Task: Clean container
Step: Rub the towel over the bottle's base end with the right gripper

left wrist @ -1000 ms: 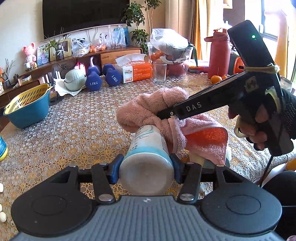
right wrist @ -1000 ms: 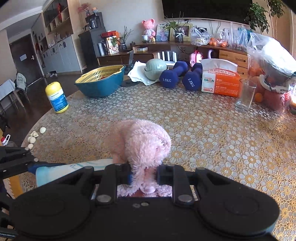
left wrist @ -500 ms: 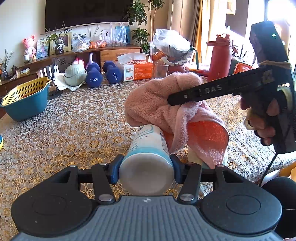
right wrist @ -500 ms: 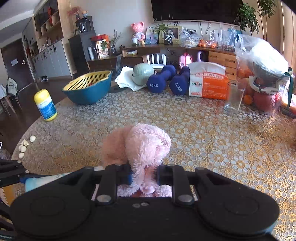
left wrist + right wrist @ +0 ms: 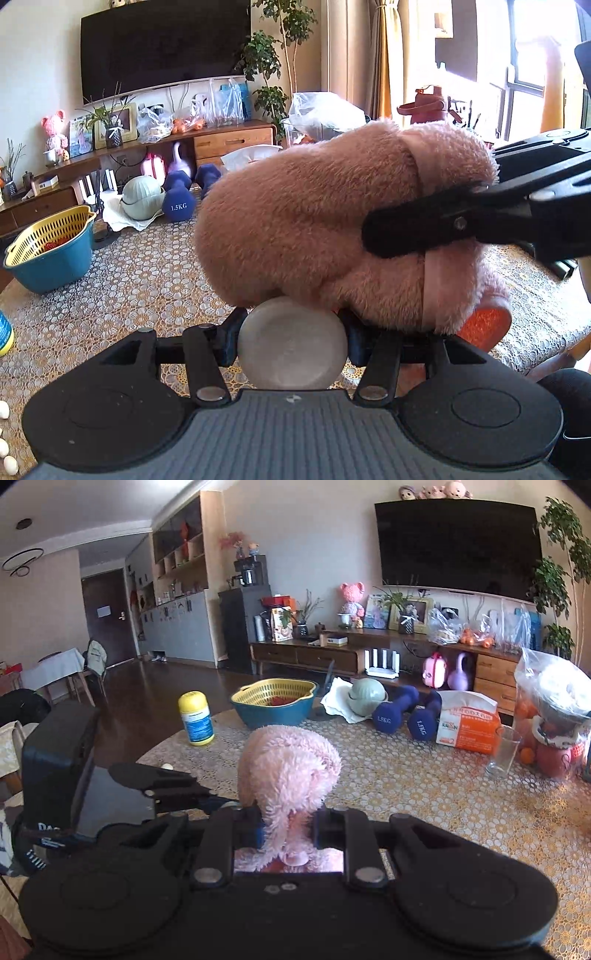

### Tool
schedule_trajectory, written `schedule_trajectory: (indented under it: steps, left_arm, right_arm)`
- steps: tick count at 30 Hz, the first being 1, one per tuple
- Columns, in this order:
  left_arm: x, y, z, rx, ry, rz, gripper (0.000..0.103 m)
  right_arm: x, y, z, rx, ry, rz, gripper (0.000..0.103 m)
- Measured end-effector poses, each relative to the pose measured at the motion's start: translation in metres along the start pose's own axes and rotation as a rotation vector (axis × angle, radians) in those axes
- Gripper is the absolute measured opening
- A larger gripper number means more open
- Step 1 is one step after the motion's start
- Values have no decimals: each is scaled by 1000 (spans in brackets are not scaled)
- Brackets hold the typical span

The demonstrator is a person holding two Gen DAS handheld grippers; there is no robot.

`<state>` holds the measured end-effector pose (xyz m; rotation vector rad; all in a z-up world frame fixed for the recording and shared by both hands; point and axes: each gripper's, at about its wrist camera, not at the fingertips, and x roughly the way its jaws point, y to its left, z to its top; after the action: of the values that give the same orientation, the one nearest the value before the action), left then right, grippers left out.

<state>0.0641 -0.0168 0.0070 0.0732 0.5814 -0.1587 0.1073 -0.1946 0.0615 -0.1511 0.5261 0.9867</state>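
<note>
The left gripper (image 5: 291, 338) pinches a white cylindrical plastic container (image 5: 292, 343) between its blue-padded fingers (image 5: 229, 338), so that the container's pale round base faces the left wrist camera and its body points away above the round table with its gold-and-white lace-pattern cover (image 5: 140, 288). The right gripper (image 5: 289, 827) has its fingers pressed together on a fluffy pink towel (image 5: 317, 225), a wad of which bulges out beyond the fingertips in the right wrist view. Compared with a second ago, the towel has been carried up and toward the left wrist camera: then it lay bunched at the far end of the container with the white-and-teal side exposed, and now it sits over the top of the container, hiding everything but the base and filling the middle of the left view. An orange patch (image 5: 484, 326) on the towel's underside shows at lower right, smaller than before. The right gripper's black arm, which earlier crossed the left view on a slant with a hand showing, now enters nearly level from the right edge, and the hand is out of sight. In the right wrist view the horizon has dropped, so more of the room shows, and the left gripper's body (image 5: 110, 794) now appears at left. The teal bowl with yellow strainer insert (image 5: 274, 703), the two navy dumbbells (image 5: 395, 709) and the yellow-capped bottle (image 5: 195, 718) keep their places on the table.
</note>
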Motion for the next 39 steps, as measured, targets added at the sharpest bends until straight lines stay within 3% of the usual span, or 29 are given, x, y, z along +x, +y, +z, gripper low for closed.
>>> schedule_trajectory:
  steps: [4, 9, 29, 34, 39]
  left_arm:
    - [0, -8, -2, 33, 4, 15, 53]
    - [0, 3, -1, -21, 19, -4, 53]
    - [3, 8, 9, -31, -12, -25, 53]
    - [8, -2, 21, 16, -39, -15, 53]
    - [16, -14, 32, 61, -74, -1, 53]
  right_arm:
    - [13, 11, -3, -36, 33, 17, 20]
    - [33, 3, -7, -7, 45, 7, 20]
    - [105, -64, -38, 121, 206, -195, 20]
    - [106, -67, -51, 112, 240, -211, 20]
    - [72, -75, -40, 145, 163, -216, 19]
